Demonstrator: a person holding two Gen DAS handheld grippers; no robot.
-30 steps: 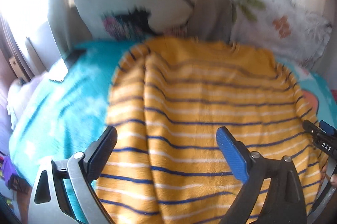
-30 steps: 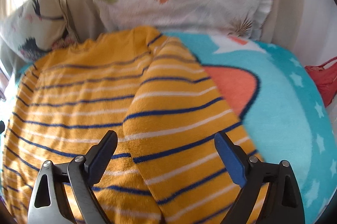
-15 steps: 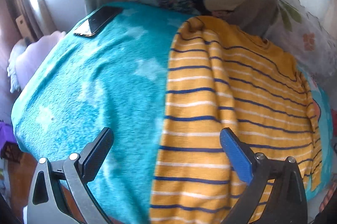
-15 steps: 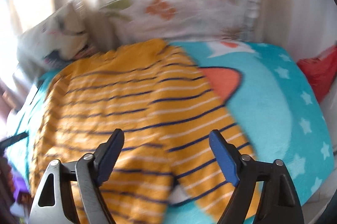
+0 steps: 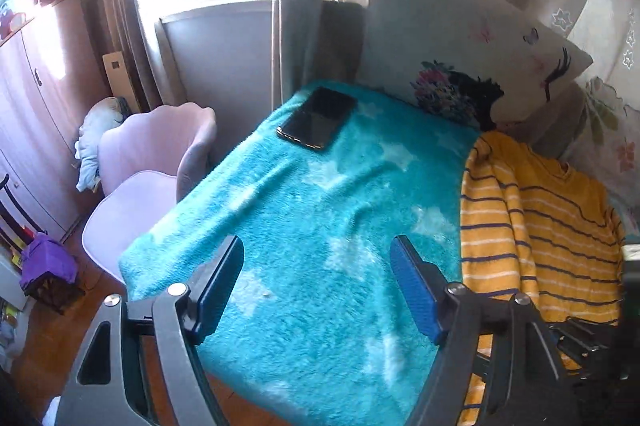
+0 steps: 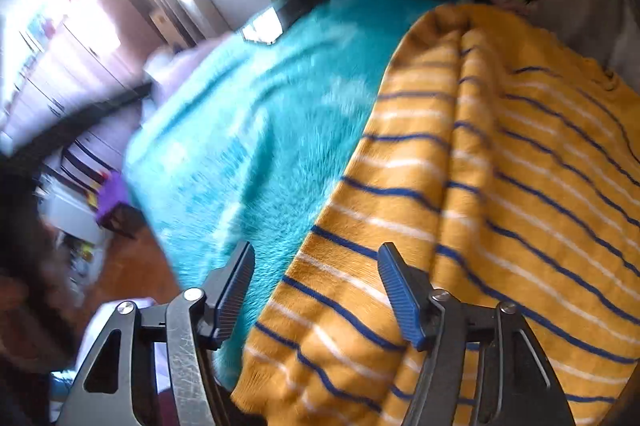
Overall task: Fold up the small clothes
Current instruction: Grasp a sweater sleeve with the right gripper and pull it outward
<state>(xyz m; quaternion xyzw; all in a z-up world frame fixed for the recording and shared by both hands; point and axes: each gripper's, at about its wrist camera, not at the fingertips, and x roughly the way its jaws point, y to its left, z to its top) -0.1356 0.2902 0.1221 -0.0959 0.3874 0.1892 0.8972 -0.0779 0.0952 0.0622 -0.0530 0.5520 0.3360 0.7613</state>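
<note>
Left wrist view: left gripper, spread and empty, is held over the fluffy turquoise blanket; the mustard-yellow, navy-and-white-striped knit sweater is lying rightward.

Right wrist view: right gripper, spread and empty, is poised at the sweater's near-left hem; the hem corner is best pinched through both layers.

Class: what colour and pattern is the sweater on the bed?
Mustard yellow sweater with thin navy and white stripes; clearest in the right wrist view.
</note>
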